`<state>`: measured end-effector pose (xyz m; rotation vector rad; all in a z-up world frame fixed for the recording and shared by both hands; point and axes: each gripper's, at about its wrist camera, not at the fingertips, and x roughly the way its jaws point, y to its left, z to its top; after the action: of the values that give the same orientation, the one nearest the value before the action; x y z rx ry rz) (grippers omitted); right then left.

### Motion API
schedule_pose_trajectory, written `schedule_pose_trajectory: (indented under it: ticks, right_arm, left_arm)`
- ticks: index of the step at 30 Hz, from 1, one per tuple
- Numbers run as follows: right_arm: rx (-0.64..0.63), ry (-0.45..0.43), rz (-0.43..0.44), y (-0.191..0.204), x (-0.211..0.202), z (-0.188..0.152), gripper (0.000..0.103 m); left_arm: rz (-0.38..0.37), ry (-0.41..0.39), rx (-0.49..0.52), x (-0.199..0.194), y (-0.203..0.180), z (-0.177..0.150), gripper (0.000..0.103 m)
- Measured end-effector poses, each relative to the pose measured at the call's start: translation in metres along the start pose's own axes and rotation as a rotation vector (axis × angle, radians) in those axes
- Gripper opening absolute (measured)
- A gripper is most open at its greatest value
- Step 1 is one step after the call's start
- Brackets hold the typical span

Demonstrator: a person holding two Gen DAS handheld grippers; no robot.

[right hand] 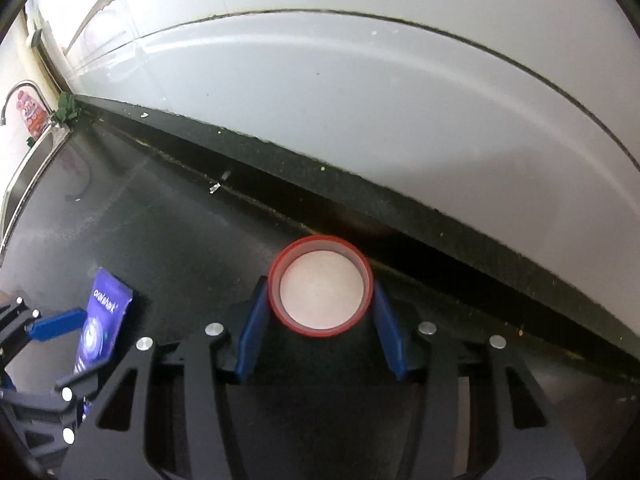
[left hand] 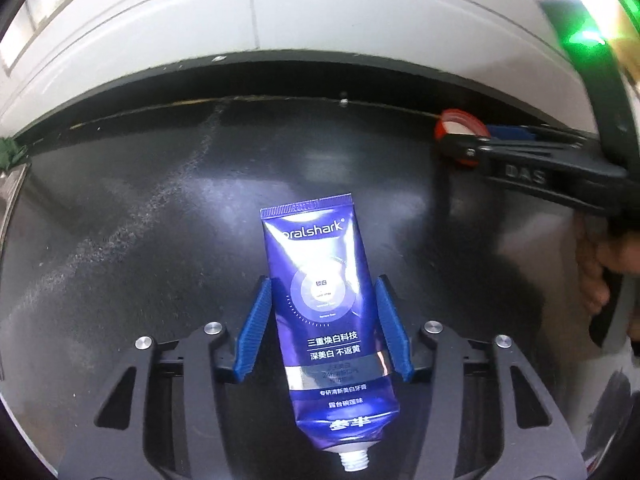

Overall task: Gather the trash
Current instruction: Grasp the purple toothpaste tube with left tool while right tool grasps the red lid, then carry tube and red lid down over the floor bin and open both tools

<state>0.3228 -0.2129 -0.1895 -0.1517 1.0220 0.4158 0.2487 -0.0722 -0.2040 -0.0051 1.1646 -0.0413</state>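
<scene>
Left wrist view: my left gripper [left hand: 324,328] brackets the purple toothpaste tube [left hand: 326,312] lying on the black countertop [left hand: 140,208]; its blue fingers [left hand: 256,330] look in contact with the tube, the threaded neck toward me. Right wrist view: my right gripper [right hand: 320,320] clamps the red-rimmed cap [right hand: 321,291]; only here the steel sink [right hand: 28,168] and faucet [right hand: 16,96] show, below the white tiled wall [right hand: 360,100].
</scene>
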Motion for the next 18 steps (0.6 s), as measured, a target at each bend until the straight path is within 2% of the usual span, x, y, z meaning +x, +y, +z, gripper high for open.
schedule_pose_trajectory:
  ticks: [2, 7, 8, 9, 10, 14, 16, 18]
  right_arm:
    - [0.008, -0.002, 0.0, -0.002, -0.001, 0.003, 0.049]
    - [0.025, -0.024, 0.002, -0.001, -0.033, -0.002, 0.049]
    - [0.026, -0.034, -0.001, 0.0, -0.041, -0.004, 0.049]
    - [0.027, -0.045, -0.004, 0.003, -0.052, -0.008, 0.049]
    - [0.03, -0.05, -0.004, 0.006, -0.06, -0.011, 0.049]
    - [0.032, -0.078, -0.012, 0.018, -0.095, -0.03, 0.049]
    - [0.045, -0.092, -0.019, 0.02, -0.107, -0.04, 0.049]
    - [0.072, -0.091, -0.022, 0.024, -0.116, -0.055, 0.049]
  left_arm:
    - [-0.005, -0.013, 0.014, -0.009, -0.001, -0.001, 0.052]
    - [-0.007, -0.055, 0.038, -0.036, -0.002, -0.005, 0.051]
    - [-0.008, -0.063, 0.037, -0.04, 0.001, -0.006, 0.039]
    - [-0.016, -0.073, 0.039, -0.045, 0.003, -0.006, 0.005]
    - [0.001, -0.074, 0.048, -0.051, 0.001, -0.008, 0.0]
    - [-0.001, -0.097, 0.05, -0.066, 0.01, -0.018, 0.0]
    - [-0.031, -0.087, 0.05, -0.068, 0.013, -0.024, 0.0]
    - [-0.041, -0.083, 0.105, -0.067, 0.015, -0.031, 0.004]
